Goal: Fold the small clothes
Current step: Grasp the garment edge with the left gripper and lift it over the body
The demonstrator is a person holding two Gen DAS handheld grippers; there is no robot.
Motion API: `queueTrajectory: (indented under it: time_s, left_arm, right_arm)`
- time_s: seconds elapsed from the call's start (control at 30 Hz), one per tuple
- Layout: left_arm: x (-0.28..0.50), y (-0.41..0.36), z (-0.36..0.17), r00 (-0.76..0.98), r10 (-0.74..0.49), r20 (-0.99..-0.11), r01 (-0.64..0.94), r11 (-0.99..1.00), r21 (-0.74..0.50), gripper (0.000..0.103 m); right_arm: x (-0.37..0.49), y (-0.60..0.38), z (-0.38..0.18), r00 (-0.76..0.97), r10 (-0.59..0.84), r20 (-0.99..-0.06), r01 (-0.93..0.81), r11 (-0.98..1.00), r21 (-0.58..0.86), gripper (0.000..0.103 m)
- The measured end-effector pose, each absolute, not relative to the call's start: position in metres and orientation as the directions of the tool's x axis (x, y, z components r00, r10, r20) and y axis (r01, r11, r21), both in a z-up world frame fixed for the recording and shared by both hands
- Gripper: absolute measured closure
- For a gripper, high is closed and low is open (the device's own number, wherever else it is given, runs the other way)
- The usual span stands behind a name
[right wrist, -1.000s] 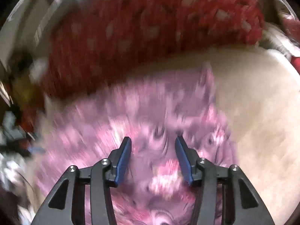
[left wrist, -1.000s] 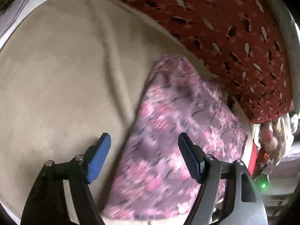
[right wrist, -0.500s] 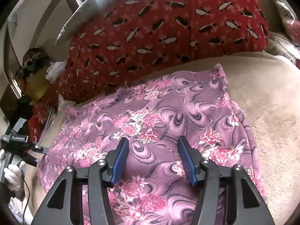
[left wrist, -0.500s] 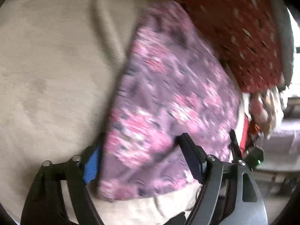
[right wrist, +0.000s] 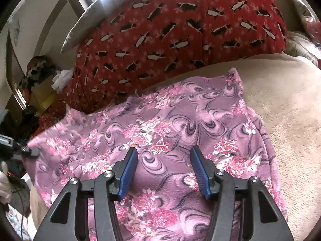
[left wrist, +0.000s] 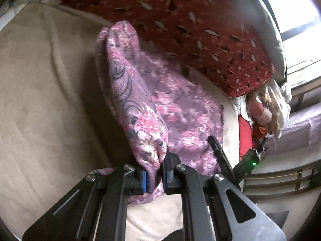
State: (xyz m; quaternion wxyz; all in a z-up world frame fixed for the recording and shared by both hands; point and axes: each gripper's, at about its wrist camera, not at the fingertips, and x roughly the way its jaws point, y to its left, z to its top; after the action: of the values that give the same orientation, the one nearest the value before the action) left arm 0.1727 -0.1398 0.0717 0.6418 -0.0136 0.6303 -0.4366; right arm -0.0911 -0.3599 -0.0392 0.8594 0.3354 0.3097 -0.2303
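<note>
A purple cloth with pink flowers lies on a beige blanket. My left gripper has its jaws closing, the pads pressing on the cloth's near edge, which rises as a folded ridge. In the right wrist view the same cloth spreads flat under my right gripper. That gripper stands open just above the cloth, with nothing pinched between its fingers. The left gripper shows at the far left edge, holding the cloth's corner.
A red patterned pillow lies along the far side of the cloth. Beige blanket stretches to the right of the cloth. A heap of bags and soft things sits past the bed's edge. A gloved hand shows at lower left.
My left gripper went from open around the cloth's edge to shut on it and lifted that edge up. The right gripper has stayed open over the cloth.
</note>
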Motion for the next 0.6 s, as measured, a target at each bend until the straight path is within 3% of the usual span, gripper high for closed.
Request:
queueTrajectory:
  time_s: [0.23, 0.43, 0.6]
  left_arm:
    - [0.150, -0.159, 0.090, -0.168, -0.592, -0.788, 0.551, 0.606, -0.573, 0.095]
    - [0.129, -0.176, 0.106, -0.172, -0.597, -0.784, 0.572, 0.588, -0.573, 0.095]
    - [0.103, -0.202, 0.116, -0.188, -0.598, -0.779, 0.597, 0.560, -0.574, 0.095]
  right_arm:
    - [-0.105, -0.369, -0.024, 0.688, -0.157, -0.708, 0.616, 0.642, 0.457, 0.047]
    - [-0.138, -0.378, -0.017, 0.633, -0.224, -0.741, 0.651, 0.672, 0.353, 0.047]
    - [-0.175, -0.395, -0.040, 0.581, -0.227, -0.782, 0.712, 0.608, 0.353, 0.043]
